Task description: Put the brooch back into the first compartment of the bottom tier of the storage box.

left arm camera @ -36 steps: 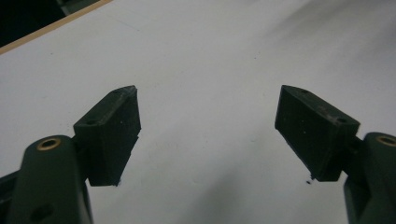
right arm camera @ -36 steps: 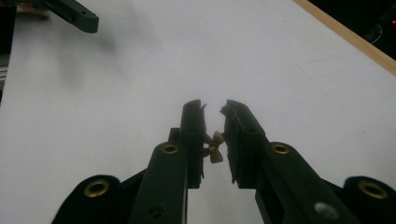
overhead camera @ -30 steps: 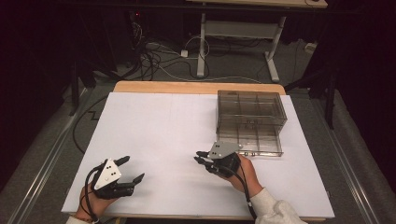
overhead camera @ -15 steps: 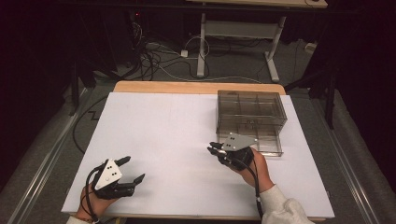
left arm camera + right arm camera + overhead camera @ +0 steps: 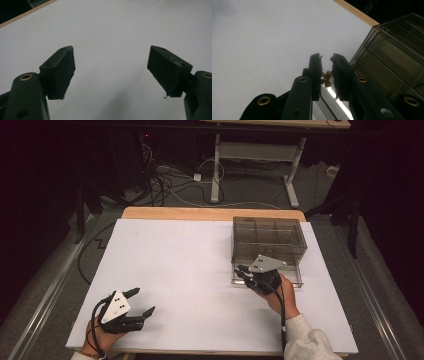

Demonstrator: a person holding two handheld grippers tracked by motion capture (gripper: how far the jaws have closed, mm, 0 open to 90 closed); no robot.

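Note:
A smoky clear drawer box (image 5: 270, 236) stands at the right of the white table (image 5: 190, 255), its bottom drawer (image 5: 292, 271) pulled out toward me. My right gripper (image 5: 242, 270) hovers at the drawer's front left corner. In the right gripper view its jaws (image 5: 327, 58) stand almost together with a small brass part (image 5: 327, 79) pinched between them, the box (image 5: 394, 50) just to the right. My left gripper (image 5: 143, 301) rests low near the front left of the table, open, with only bare white surface between its fingers (image 5: 111, 57).
A wooden table edge (image 5: 210, 213) runs along the far side. Behind it lie cables (image 5: 165, 180) and a metal desk frame (image 5: 255, 155) on the floor. The white surface between the two grippers is bare.
My right gripper has moved right and away from me, from the middle front of the table up to the open drawer's corner. The left gripper has stayed put.

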